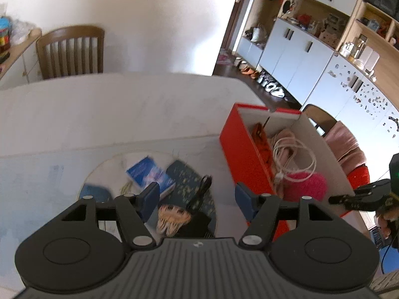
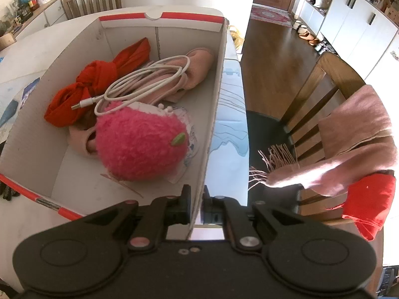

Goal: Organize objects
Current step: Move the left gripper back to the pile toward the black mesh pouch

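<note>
The right wall of the red cardboard box [image 2: 212, 114] on the table [image 1: 99, 114] is pinched by the right gripper [image 2: 195, 199], while the left gripper [image 1: 197, 196] is held wide open, empty, above a blurred, seemingly blue booklet [image 1: 149, 174].
</note>
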Demonstrator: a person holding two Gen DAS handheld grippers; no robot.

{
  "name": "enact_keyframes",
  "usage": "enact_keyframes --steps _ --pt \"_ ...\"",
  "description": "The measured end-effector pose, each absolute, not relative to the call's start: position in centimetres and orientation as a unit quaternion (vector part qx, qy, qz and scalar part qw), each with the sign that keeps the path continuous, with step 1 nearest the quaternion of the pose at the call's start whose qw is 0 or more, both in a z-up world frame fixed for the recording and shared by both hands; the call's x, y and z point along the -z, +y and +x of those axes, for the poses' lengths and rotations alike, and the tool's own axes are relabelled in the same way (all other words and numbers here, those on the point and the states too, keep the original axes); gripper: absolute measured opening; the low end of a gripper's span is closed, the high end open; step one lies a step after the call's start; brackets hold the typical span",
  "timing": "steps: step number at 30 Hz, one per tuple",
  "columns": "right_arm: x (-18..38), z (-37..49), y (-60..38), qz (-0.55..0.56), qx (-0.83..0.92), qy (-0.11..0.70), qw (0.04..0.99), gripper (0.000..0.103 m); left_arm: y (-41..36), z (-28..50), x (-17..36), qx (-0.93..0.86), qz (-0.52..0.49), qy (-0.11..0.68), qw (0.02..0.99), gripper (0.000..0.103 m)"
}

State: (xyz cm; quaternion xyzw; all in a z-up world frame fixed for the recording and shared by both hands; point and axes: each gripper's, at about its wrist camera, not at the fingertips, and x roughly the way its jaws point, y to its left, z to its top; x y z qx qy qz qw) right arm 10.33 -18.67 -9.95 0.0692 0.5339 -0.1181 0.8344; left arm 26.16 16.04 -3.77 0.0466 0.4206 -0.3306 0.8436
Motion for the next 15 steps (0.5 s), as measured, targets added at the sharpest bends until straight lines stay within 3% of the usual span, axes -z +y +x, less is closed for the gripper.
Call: enact_keyframes --steps 4,6,15 --pt "10.0 10.4 -18.6 0.067 0.120 0.535 0.833 0.006 17.0 25.7 5.6 0.325 0.043 0.435 0.839 0.077" --pt "10.0 10.4 -18.6 0.067 0.120 0.536 0.833 0.006 17.1 25.4 6.6 0.326 0.048 0.443 0.834 0.085" --pt "10.1 10.5 -18.6 0.063 0.120 0.537 0.832 0.006 17.0 24.5 11.3 0.329 0.102 0.459 0.819 0.090"
